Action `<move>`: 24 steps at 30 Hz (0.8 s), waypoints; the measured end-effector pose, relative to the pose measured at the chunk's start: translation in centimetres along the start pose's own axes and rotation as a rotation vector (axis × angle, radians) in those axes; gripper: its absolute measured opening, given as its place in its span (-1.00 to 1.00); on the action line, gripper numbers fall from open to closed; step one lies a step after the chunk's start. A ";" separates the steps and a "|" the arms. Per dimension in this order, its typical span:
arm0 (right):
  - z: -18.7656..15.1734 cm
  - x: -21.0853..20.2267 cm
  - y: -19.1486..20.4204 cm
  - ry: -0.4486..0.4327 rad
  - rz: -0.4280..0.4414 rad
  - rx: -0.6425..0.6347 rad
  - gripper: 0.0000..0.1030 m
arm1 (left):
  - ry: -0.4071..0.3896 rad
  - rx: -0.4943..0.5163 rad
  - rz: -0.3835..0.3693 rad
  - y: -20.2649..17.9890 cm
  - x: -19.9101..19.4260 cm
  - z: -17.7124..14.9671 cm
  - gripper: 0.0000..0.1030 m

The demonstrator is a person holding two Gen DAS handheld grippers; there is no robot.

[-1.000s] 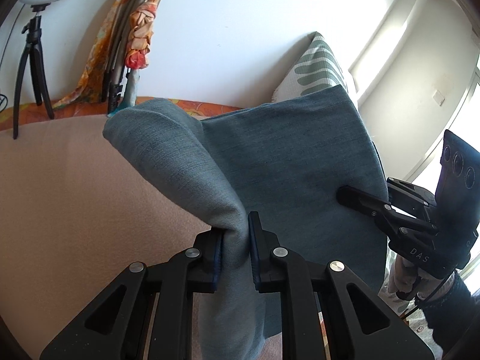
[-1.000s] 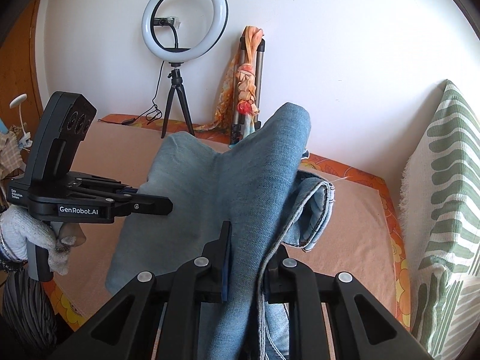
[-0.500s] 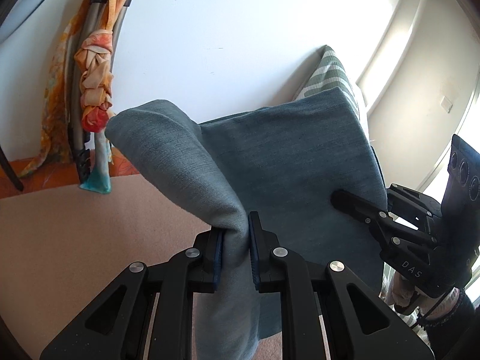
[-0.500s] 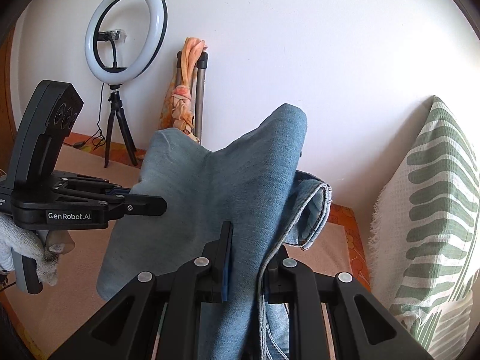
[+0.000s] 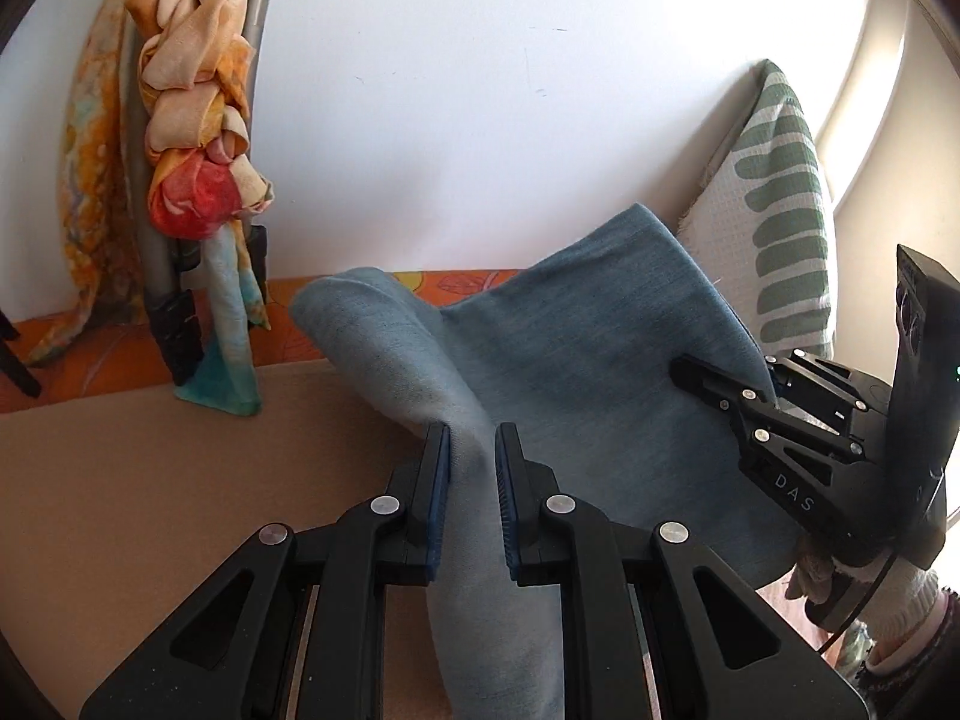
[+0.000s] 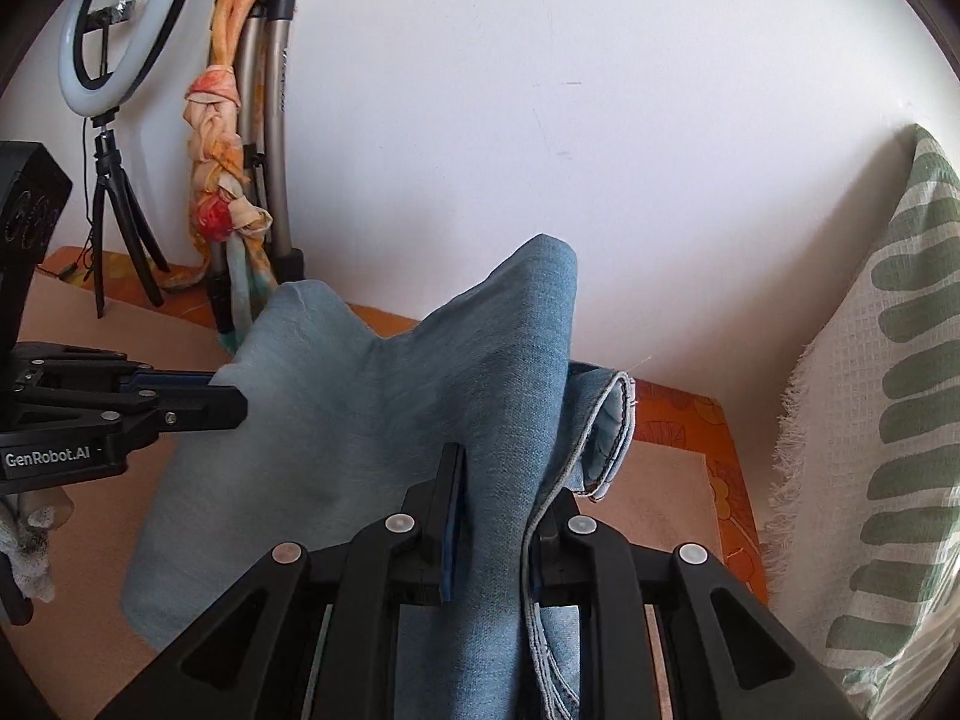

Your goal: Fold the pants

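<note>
Left tool (image 5: pixel 471 450) and right tool (image 6: pixel 501 474) both clenched on jeans (image 5: pixel 576 360), denim span between them, above bed (image 5: pixel 150 480), hem (image 6: pixel 609 426) right.

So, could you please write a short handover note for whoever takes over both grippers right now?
Left gripper: shut on the jeans, pinching a bunched fold.
Right gripper: shut on the jeans at the other end, near a hemmed leg opening.
The denim hangs spread between the two, lifted above the tan bed cover, by the green-striped pillow.
Done: both ends gripped and raised.
Left: lay the jeans down folded and release.
</note>
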State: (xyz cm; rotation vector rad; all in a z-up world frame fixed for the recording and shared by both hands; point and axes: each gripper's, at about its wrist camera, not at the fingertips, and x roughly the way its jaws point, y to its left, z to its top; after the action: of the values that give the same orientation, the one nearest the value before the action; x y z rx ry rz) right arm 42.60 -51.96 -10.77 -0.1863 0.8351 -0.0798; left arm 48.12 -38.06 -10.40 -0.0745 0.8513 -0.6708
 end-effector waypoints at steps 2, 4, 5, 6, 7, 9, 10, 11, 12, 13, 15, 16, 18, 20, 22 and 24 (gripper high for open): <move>-0.3 1.1 -0.8 0.043 -0.036 0.029 -0.57 | 0.009 0.015 0.031 0.3 0.1 -0.1 -0.74; -0.7 1.6 -1.4 0.065 -0.049 0.054 -0.43 | 0.002 0.045 0.044 0.2 -0.4 -0.5 -0.73; -1.0 1.6 -1.6 0.072 -0.054 0.057 -0.40 | -0.002 0.064 0.057 -0.1 -0.7 -0.6 -0.66; -1.5 1.4 -1.6 0.078 -0.068 0.054 -0.30 | -0.006 0.082 0.063 -0.4 -0.8 -0.7 -0.65; -1.7 1.4 -1.5 0.083 -0.086 0.049 -0.08 | -0.006 0.093 0.070 -0.7 -1.0 -0.7 -0.63; -2.0 1.3 -1.5 0.107 -0.119 0.044 0.26 | -0.002 0.099 0.065 -1.1 -1.4 -0.8 -0.52; -2.1 1.0 -1.4 0.100 -0.134 0.043 0.32 | -0.005 0.100 0.063 -1.3 -1.7 -0.9 -0.42; -2.1 0.6 -1.3 0.092 -0.146 0.041 0.35 | -0.013 0.103 0.066 -1.5 -1.9 -0.9 -0.39; -2.1 0.2 -1.2 0.088 -0.151 0.040 0.46 | -0.019 0.110 0.070 -1.5 -2.4 -1.0 -0.38; -2.2 -0.2 -1.1 0.085 -0.153 0.041 0.53 | -0.022 0.114 0.072 -1.7 -2.9 -1.2 -0.38; -2.3 -1.1 -0.7 0.079 -0.150 0.040 0.54 | -0.028 0.119 0.074 -1.7 -3.7 -1.4 -0.30; -2.5 -1.5 -0.5 0.077 -0.149 0.036 0.55 | -0.032 0.119 0.076 -1.4 -4.5 -1.7 -0.20; -2.6 -2.4 0.1 0.074 -0.153 0.032 0.57 | -0.043 0.113 0.075 -1.4 -5.6 -1.8 -0.17; -2.9 -3.1 0.0 0.066 -0.154 0.038 0.60 | -0.044 0.102 0.070 -1.9 -6.3 -1.8 -0.17; -3.2 -4.5 0.2 0.056 -0.152 0.052 0.65 | -0.049 0.099 0.067 -2.1 -7.4 -1.9 -0.17; -3.1 -5.6 0.3 0.046 -0.149 0.053 0.68 | -0.062 0.102 0.070 -2.7 -8.5 -2.1 -0.05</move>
State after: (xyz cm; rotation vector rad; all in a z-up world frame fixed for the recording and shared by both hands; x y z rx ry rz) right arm 36.54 -51.26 -8.80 -0.1974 0.8631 -0.2462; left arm 41.28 -34.87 -5.24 0.0263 0.7556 -0.6422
